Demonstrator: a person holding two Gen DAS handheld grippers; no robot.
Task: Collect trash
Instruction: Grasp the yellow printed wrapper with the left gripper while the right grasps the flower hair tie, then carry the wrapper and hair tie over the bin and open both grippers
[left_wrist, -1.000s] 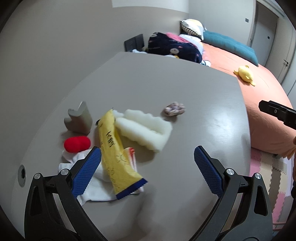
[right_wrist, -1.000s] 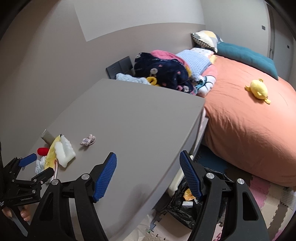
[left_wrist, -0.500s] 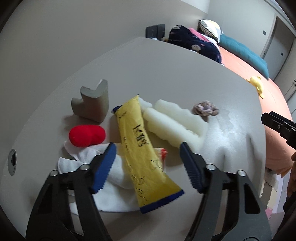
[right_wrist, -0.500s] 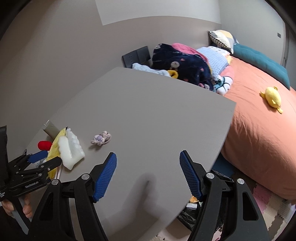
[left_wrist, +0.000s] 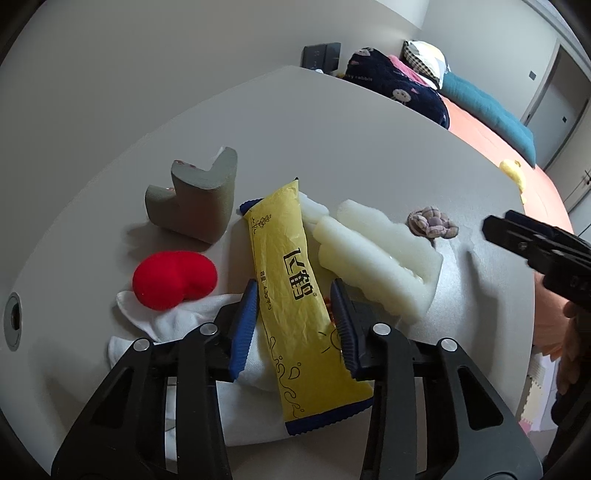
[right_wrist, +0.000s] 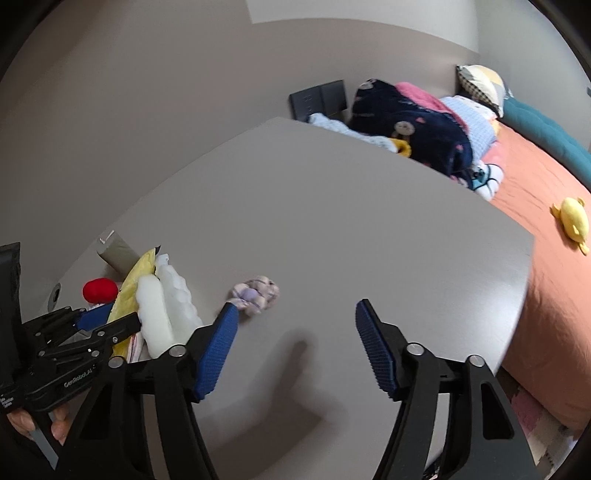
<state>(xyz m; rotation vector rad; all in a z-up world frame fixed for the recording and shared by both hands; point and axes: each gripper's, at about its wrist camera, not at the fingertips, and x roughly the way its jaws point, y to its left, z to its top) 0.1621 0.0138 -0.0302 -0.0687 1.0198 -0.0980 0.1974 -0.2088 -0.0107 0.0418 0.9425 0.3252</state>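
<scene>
A yellow snack wrapper (left_wrist: 295, 291) with a blue edge lies on the grey table (left_wrist: 332, 140) over a white cloth (left_wrist: 177, 321). My left gripper (left_wrist: 295, 325) straddles the wrapper, its blue pads close on both sides, jaws narrowed but not clamped. Beside the wrapper are a white foam piece (left_wrist: 376, 258), a red soft ball (left_wrist: 173, 278), a grey foam corner guard (left_wrist: 195, 199) and a small purple scrunchie (left_wrist: 432, 223). My right gripper (right_wrist: 295, 350) is open and empty above the table, just right of the scrunchie (right_wrist: 255, 293). The left gripper (right_wrist: 85, 332) shows at lower left there.
A bed with an orange cover (right_wrist: 554, 258) lies right of the table, with a yellow plush (right_wrist: 572, 221) and a pile of blankets (right_wrist: 413, 129). A cable hole (left_wrist: 13, 317) is near the table's left edge. Foam floor mats (right_wrist: 535, 417) lie below the table edge.
My left gripper has moved down and forward over the yellow wrapper and its jaws have narrowed around it. My right gripper has moved left toward the scrunchie, still open.
</scene>
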